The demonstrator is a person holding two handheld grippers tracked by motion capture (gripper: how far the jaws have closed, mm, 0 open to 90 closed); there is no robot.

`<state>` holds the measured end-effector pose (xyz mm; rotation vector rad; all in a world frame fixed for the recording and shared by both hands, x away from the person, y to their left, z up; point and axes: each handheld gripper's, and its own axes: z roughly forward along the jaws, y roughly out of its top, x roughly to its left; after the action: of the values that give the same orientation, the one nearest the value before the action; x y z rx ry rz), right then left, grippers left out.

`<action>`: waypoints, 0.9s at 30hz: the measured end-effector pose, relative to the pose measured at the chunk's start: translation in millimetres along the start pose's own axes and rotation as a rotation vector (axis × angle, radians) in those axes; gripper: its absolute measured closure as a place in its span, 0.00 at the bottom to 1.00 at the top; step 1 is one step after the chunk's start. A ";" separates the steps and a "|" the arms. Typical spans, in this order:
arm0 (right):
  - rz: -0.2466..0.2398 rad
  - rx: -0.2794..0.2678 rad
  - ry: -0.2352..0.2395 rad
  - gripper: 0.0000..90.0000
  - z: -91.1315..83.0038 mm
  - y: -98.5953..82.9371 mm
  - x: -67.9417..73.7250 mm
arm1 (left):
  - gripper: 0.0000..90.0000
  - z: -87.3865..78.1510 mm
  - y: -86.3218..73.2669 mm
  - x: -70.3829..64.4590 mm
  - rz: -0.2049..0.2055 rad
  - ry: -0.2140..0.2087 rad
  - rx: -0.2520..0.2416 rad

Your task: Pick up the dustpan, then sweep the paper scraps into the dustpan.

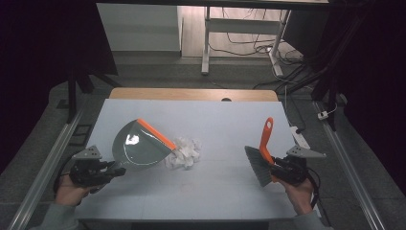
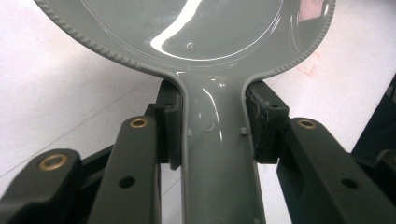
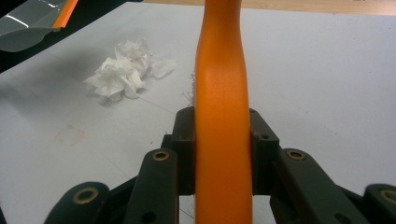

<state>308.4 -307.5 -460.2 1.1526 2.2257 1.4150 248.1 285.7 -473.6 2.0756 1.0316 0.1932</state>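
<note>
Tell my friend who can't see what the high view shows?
A person's left gripper holds a grey dustpan beside crumpled white paper on a white table. The right gripper holds an orange-handled brush.

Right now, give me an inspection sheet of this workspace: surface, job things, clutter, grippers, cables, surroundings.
Surface: pale grey table top, wooden strip along its far edge.
Job's things: grey dustpan with an orange lip, tilted up at the left; crumpled white paper lying beside that lip; brush with an orange handle and grey bristles at the right.
Clutter: nothing seen.
Grippers: left gripper has its jaws shut on the dustpan handle; right gripper has its jaws shut on the brush handle.
Cables: one trails from each gripper; loose cables on the floor beyond the table.
Surroundings: white desk frame behind, metal rails along both sides, dark room.
</note>
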 end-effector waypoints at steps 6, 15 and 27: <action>-0.002 -0.005 0.000 0.78 -0.1 0.6 0.7 | 0.68 -0.3 -4.2 -1.3 0.016 -0.014 0.014; -0.002 -0.007 0.005 0.78 2.4 2.6 2.8 | 0.68 -3.2 -12.6 -0.6 0.010 -0.025 0.034; -0.021 -0.020 0.022 0.78 13.3 13.8 12.5 | 0.68 -2.0 -23.1 0.2 0.013 -0.064 0.075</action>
<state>314.7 -286.8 -452.6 1.1099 2.2269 1.4452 233.4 295.2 -488.7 2.1417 1.0007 0.0951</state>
